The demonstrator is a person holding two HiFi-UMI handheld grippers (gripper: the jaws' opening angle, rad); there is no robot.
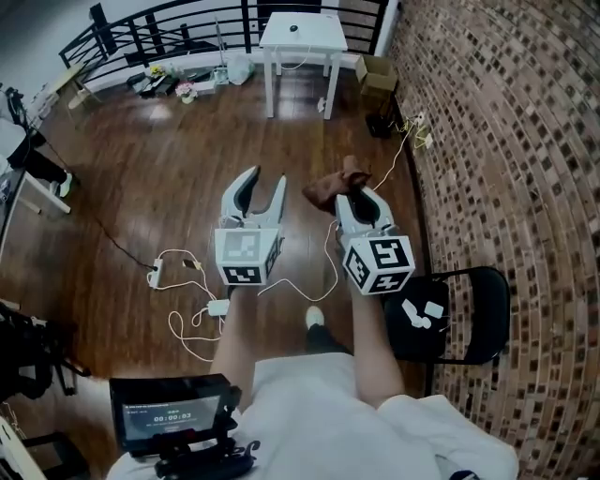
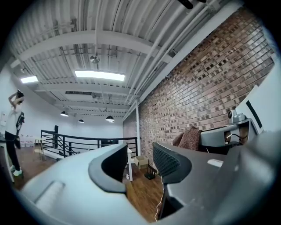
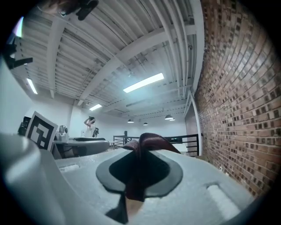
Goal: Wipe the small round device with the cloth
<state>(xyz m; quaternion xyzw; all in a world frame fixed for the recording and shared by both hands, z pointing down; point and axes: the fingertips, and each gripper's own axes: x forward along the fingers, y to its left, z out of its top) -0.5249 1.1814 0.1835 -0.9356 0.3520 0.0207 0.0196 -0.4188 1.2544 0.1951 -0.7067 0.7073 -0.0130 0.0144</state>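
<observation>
My right gripper [image 1: 361, 197] is shut on a crumpled brown cloth [image 1: 336, 183], held in the air above the wooden floor. In the right gripper view the cloth [image 3: 142, 145] is pinched between the pads and bulges out above them. My left gripper [image 1: 266, 178] hangs beside it at the left, open, with nothing between its jaws [image 2: 142, 165]. From the left gripper view the cloth [image 2: 189, 138] shows at the right. Far ahead stands a white table [image 1: 309, 42] with a small dark round device [image 1: 293, 28] on its top.
A brick wall [image 1: 506, 141] runs along the right. A black chair [image 1: 469, 314] stands by it, close to my right arm. Cables and a power strip [image 1: 155, 275] lie on the floor at the left. Cardboard boxes [image 1: 375, 70] sit beside the table. A black railing [image 1: 150, 28] closes the far side.
</observation>
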